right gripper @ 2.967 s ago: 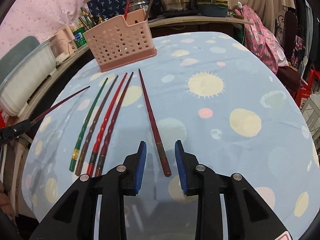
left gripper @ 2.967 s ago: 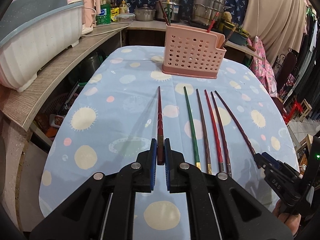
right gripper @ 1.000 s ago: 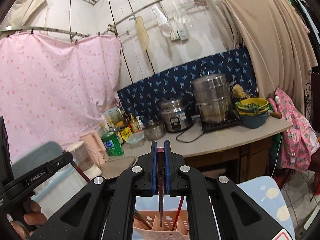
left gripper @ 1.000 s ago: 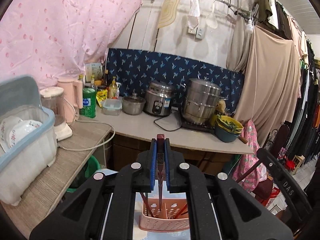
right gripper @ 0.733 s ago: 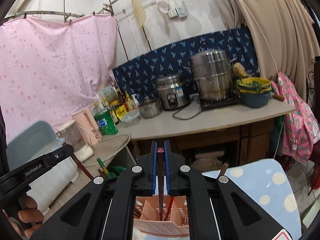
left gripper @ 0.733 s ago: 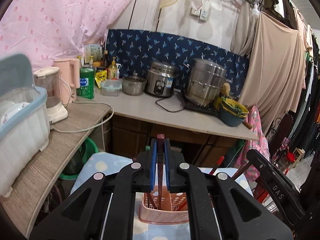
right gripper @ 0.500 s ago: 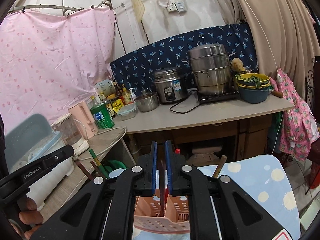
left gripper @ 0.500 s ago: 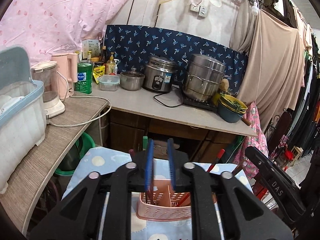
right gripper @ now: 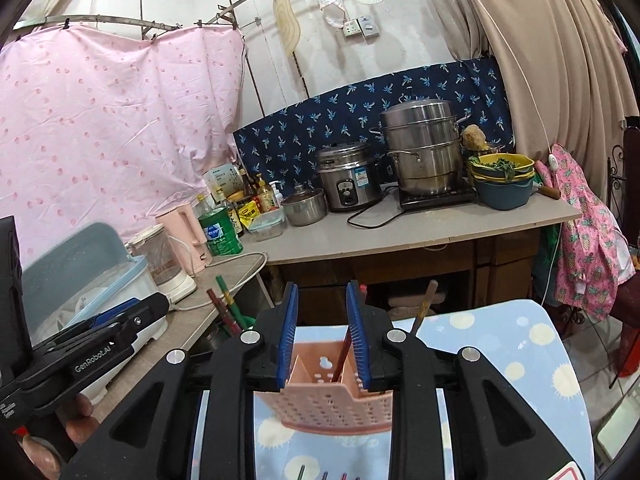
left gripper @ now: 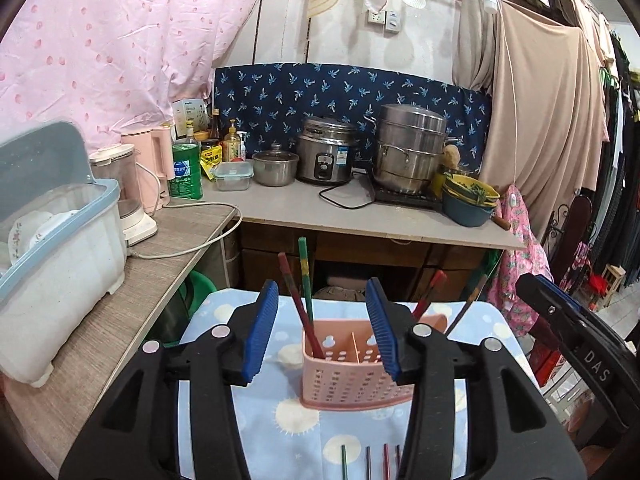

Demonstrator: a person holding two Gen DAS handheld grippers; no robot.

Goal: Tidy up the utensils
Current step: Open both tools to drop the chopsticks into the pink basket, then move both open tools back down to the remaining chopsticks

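1. Left wrist view: left gripper point(left gripper: 322, 328) jaws spread wide, nothing between them. Pink utensil basket point(left gripper: 352, 376) stands on the dotted tablecloth point(left gripper: 256, 428), holding upright chopsticks point(left gripper: 301, 296). Four chopstick tips point(left gripper: 370, 462) lie on the cloth below.
2. Right wrist view: right gripper point(right gripper: 322, 334) jaws parted, empty, above the utensil basket point(right gripper: 332, 404); a red chopstick point(right gripper: 341, 358) stands inside.

The pink utensil basket point(left gripper: 352, 376) is matt perforated plastic. The chopsticks point(left gripper: 298, 304) standing in it look lacquered and glossy. The tablecloth point(left gripper: 288, 428) is smooth printed cloth. The steamer pot point(left gripper: 410, 148) and rice cooker point(left gripper: 326, 156) are shiny metal. The side counter point(left gripper: 120, 304) shows wood grain, matt. The gripper pads point(left gripper: 262, 328) are ribbed blue rubber or plastic.
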